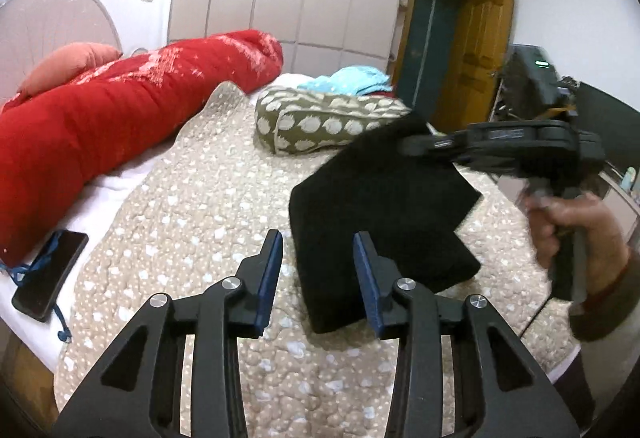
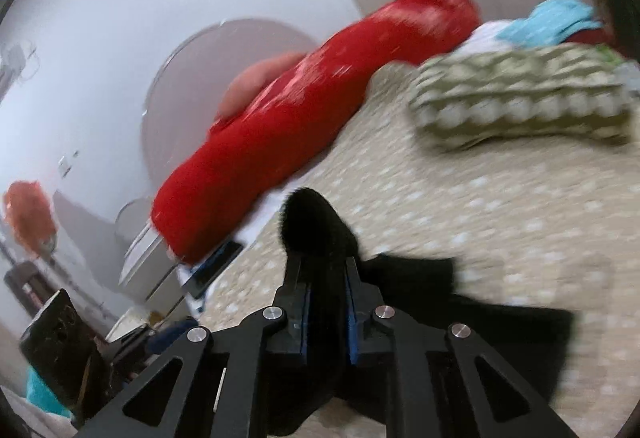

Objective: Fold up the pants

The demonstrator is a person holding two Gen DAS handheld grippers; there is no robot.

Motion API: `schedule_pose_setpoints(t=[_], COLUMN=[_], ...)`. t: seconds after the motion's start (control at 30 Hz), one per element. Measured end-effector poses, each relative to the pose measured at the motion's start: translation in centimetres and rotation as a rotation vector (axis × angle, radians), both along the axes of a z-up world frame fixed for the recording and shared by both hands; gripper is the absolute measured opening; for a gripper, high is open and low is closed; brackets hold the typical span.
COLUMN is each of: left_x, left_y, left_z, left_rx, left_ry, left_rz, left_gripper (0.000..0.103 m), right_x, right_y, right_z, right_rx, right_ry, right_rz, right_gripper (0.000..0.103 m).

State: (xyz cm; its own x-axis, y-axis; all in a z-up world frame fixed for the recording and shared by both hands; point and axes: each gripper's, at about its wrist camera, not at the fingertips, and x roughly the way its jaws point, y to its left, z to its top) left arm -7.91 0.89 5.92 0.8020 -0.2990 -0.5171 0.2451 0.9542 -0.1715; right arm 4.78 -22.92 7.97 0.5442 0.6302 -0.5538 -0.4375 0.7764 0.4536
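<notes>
Pants [image 1: 384, 222] hang pinched in the right tongs [image 2: 326, 278]; only the left view shows the left tongs [image 1: 318, 258] gaping, empty.

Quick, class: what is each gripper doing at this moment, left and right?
Left gripper: open, holding nothing, above the bedspread.
Right gripper: closed on the black pants, lifting one end off the bed.

left gripper [image 1: 318, 244] fingers spread apart, holding nothing; right gripper [image 2: 323, 274] fingers clamped on black pants [image 1: 380, 205].
</notes>
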Motion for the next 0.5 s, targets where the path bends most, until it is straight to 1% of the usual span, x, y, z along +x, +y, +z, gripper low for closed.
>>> schedule_pose_setpoints(t=[0.07,0.1,0.17,0.2,0.23,0.3,0.33,0.37,0.4,0.43,0.47,0.5], left_x=[1.0,1.6,2.7,2.2,2.6,2.8,2.9,3.0,3.0,3.1,3.1,3.1], left_y=[-0.4,-0.5,-1.3,-1.7,-2.1,-2.9,-3.1,-3.1,-3.3,-3.4,-3.4,-3.4], left_z=[-0.6,-1.0,-1.6,-1.8,-2.2,-2.4,-2.6,-2.8,-2.9,-3.0,-3.2,-3.3], left_rx=[-0.002,-0.006,0.005,0.012,0.021,0.015,0.009,0.011,0.018,0.024,0.03,0.034], left_ry=[0.041,0.054,0.08,0.087,0.102,0.128,0.136,0.141,0.143,0.145,0.149,0.153], left_rz=[0.008,0.007,0.005,0.005,0.008,0.003,0.0,0.0,0.001,0.002,0.003,0.004], left_gripper=[0.036,0.036,0.036,0.036,0.036,0.036,0.036,0.036,0.036,0.036,0.036,0.036], right_x=[-0.2,-0.2,0.0,0.1,0.0,-0.5,-0.7,-0.7,-0.7,-0.8,-0.7,-0.4], right_y=[-2.9,-4.1,-6.0,-6.6,-7.0,-7.1,-6.7,-6.2,-5.6,-5.0,-4.7,-4.3], right_z=[-0.1,-0.6,-2.2,-3.1,-4.0,-5.0,-5.3,-5.6,-5.9,-6.3,-6.7,-7.4], right_rx=[-0.03,-0.037,-0.09,-0.114,-0.109,-0.039,0.0,0.026,0.043,0.06,0.077,0.094], right_ry=[0.009,0.027,0.066,0.087,0.112,0.145,0.157,0.164,0.171,0.18,0.185,0.198], right_rz=[-0.063,-0.09,-0.16,-0.189,-0.195,-0.156,-0.127,-0.105,-0.089,-0.082,-0.082,-0.086], right_gripper=[0.012,0.012,0.011,0.012,0.012,0.012,0.014,0.021,0.042,0.052,0.057,0.057])
